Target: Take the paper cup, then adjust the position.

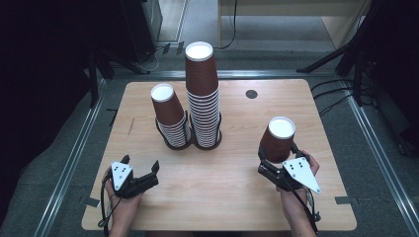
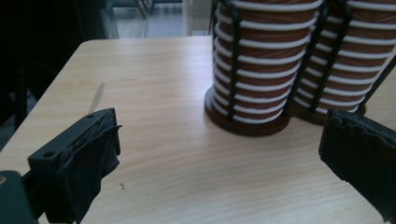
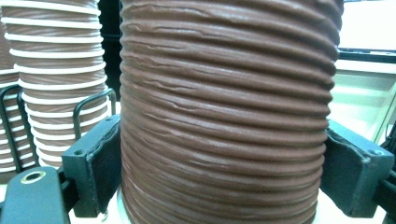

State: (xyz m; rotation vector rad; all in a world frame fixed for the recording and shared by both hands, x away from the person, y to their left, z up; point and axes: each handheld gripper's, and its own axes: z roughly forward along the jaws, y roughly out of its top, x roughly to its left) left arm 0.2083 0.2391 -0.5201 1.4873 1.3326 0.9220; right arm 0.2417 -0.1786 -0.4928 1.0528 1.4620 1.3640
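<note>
A single ribbed brown cup, upside down, sits at four o'clock on the worktop, clamped in the right gripper. It looks mid-transfer; next comes setting it down square. The left gripper, jaws apart and empty, waits at eight o'clock. Two racked stacks stand at centre. Grey floor and cables surround.

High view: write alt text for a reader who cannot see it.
The right gripper clamps an upside-down brown ribbed paper cup over a light wooden table. The left gripper hangs open nearby. Two black-wire-racked cup stacks stand behind.
</note>
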